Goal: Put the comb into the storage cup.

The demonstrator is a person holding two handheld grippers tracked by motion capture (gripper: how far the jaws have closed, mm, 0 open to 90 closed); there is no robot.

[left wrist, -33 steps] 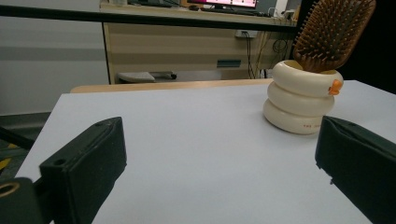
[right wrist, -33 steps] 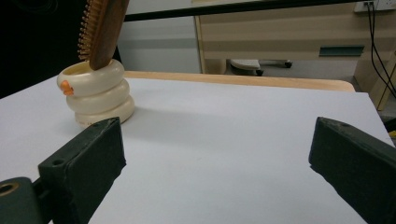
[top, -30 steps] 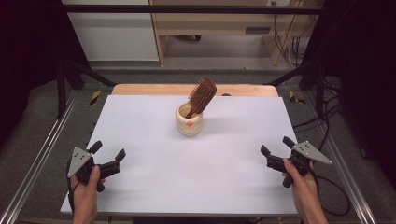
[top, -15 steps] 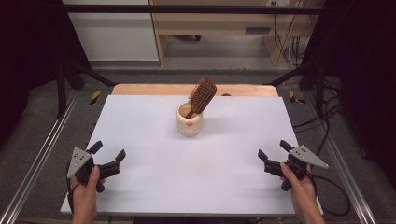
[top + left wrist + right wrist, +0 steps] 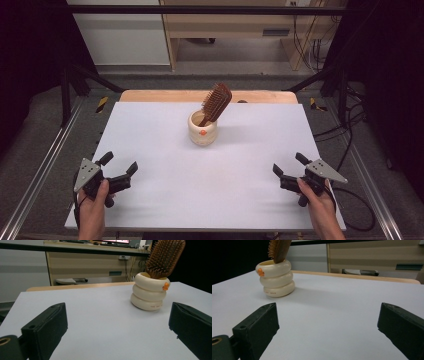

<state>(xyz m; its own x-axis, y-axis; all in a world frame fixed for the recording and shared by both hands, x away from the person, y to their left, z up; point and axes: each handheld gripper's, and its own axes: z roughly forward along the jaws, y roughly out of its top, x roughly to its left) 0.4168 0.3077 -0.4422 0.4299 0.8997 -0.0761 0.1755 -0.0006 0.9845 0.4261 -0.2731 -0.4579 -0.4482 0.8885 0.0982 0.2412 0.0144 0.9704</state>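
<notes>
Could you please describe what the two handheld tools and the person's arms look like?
Both the left tool and right tool are black, each with two blocky jaws, a grey three-cornered plate on top and a trailing black cable. The forearms are bare, with no sleeves in sight.

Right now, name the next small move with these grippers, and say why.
Probably ease the right hand-held gripper forward toward the wooden hairbrush. It stands tilted in the cream ringed cup, both grippers sit open and apart from it, and its head leans to that side.
</notes>
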